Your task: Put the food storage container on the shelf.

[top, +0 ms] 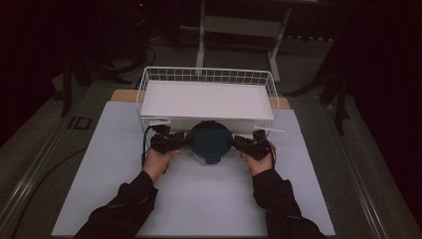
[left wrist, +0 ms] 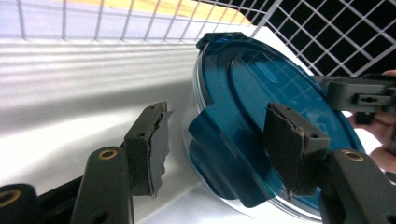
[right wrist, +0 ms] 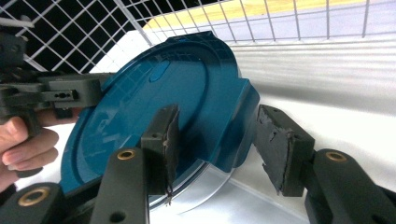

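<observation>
1. Blue-lidded round container (top: 209, 142) on bench (top: 199, 199), near side of white wire basket (top: 206, 94).
2. Left gripper (left wrist: 212, 140): jaws released, straddling left lid tab.
3. Right gripper (right wrist: 217, 144): jaws released, straddling right tab.

Container body under the teal lid (top: 209, 141) hidden, basket (top: 149, 82) front wall partly blocked

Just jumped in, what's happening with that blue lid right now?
A person holds a gripper in each hand, one at each side of the round blue lid, which leans against the white wire basket. The left gripper and right gripper each straddle a side tab of the lid, but the pads stand apart from it, so neither is clamped.
</observation>
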### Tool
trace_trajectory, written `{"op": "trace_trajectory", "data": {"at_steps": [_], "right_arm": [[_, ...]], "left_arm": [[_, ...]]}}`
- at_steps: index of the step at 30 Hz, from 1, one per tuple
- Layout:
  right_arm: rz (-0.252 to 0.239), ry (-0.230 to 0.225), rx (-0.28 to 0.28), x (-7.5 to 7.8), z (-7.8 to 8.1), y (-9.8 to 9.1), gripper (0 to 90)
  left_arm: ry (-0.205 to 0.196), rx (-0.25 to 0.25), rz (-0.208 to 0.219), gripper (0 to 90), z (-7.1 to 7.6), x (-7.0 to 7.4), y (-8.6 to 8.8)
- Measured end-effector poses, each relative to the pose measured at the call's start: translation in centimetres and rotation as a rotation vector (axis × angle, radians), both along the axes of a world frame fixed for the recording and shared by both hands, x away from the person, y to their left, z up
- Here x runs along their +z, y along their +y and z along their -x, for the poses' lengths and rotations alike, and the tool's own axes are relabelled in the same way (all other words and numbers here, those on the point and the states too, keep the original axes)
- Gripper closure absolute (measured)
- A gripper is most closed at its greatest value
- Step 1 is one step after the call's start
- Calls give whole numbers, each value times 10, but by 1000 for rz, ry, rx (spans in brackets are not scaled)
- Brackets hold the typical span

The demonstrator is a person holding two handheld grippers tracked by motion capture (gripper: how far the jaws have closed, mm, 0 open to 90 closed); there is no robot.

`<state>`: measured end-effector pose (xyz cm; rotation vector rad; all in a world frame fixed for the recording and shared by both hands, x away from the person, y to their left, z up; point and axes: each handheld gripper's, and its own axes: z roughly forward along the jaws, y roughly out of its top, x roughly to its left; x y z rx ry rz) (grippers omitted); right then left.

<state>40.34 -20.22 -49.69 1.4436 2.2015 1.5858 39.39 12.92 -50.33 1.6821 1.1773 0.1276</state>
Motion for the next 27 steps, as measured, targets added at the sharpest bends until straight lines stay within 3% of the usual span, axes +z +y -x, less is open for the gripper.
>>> {"op": "trace_trajectory", "data": {"at_steps": [3, 6, 8, 11, 12, 13, 16, 18, 22, 27], "right_arm": [[22, -4, -8, 3, 2, 2, 486], [-5, -3, -11, 5, 6, 1, 448], [20, -46, -16, 8, 8, 1, 408], [31, -56, -15, 12, 15, 1, 394], [28, -56, -16, 13, 18, 1, 394], [24, -55, -7, 14, 20, 1, 394], [45, -69, 12, 19, 32, 4, 398], [37, -68, 23, 21, 40, 6, 431], [27, -58, 67, 23, 55, 11, 482], [38, -60, 97, 22, 71, 19, 527]], "left_arm": [[8, 4, -3, 412, 1, 1, -1], [12, -10, 22, 361, 5, 4, 1], [-20, -65, 30, 280, 8, 5, 4], [5, -94, 52, 220, 16, 6, 2], [-8, -121, 42, 191, 18, 6, 3], [4, -125, 40, 169, 21, 6, 2], [-17, -146, 16, 112, 31, 9, 1], [-14, -164, 4, 0, 38, 12, 2], [-13, -205, 0, 0, 53, 14, 3], [-42, -234, -6, 0, 74, 17, 4]]}}
